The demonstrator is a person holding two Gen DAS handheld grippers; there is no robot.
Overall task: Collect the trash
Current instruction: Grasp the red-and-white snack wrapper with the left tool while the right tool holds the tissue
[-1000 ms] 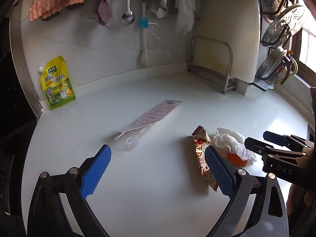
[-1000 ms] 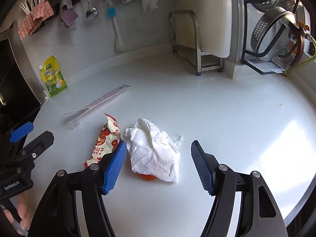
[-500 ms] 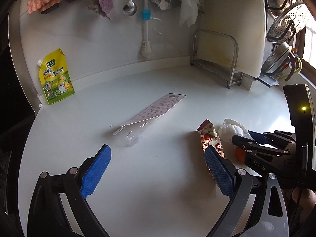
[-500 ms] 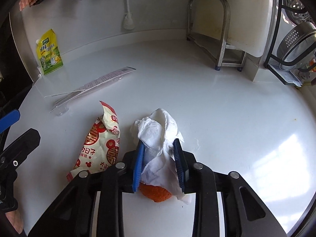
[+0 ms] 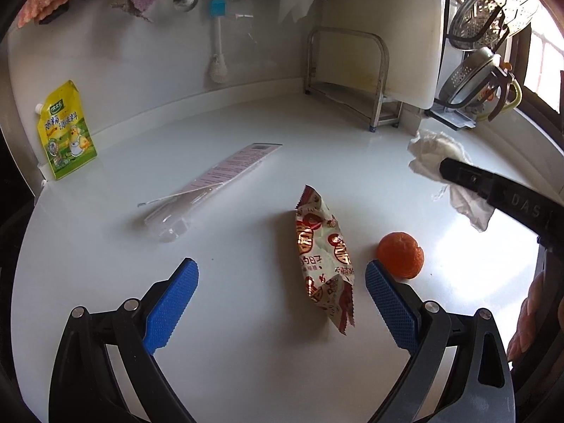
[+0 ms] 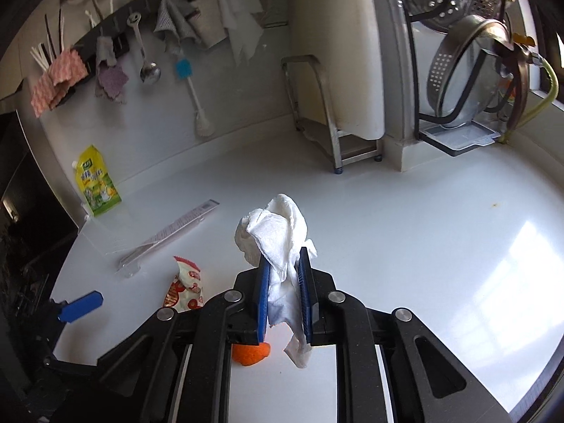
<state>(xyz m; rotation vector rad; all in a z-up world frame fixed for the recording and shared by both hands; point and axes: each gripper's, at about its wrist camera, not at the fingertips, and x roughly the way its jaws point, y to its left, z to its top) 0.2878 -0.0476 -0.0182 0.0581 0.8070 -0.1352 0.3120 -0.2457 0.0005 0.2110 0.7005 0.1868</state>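
Now snack wrapper [image 5: 324,257] lies pointing lengthwise away.

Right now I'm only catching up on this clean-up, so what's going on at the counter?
A person is clearing trash with two handheld grippers. The right gripper has just closed on the crumpled white tissue and holds it clear of the white counter. The left gripper hangs open around the red snack wrapper, not gripping. An orange peel and a clear plastic sleeve lie uncollected.

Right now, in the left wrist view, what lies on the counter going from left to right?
Yellow sauce pouch → clear plastic packaging with printed card → red-and-white snack wrapper → orange peel → white tissue, lifted off the counter in the right gripper.
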